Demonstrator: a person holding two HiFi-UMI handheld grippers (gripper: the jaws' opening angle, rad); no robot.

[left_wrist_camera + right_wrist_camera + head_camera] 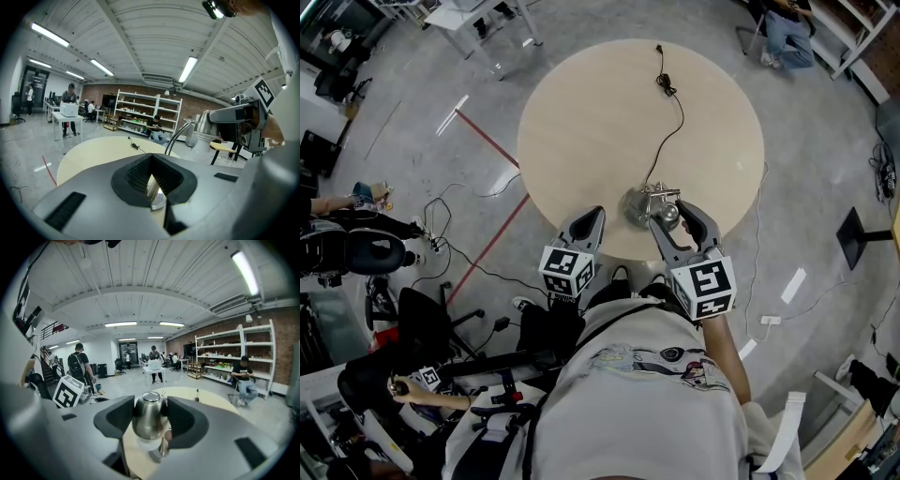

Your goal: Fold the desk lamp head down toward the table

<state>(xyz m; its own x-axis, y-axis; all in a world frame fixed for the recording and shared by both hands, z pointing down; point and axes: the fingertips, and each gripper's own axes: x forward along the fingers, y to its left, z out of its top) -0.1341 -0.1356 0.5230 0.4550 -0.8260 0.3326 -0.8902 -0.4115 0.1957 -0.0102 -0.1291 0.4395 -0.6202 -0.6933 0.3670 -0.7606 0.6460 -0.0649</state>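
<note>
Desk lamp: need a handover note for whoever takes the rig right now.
Right gripper: shut on the lamp head.
Left gripper: shut, empty, just left of the lamp base.
The lamp stands at the near edge of the round table; its cord trails toward the far side.
Done: head gripped.
Left: the head is up on its curved neck; swing it down toward the table, probably steadying the base with the free gripper.
</note>
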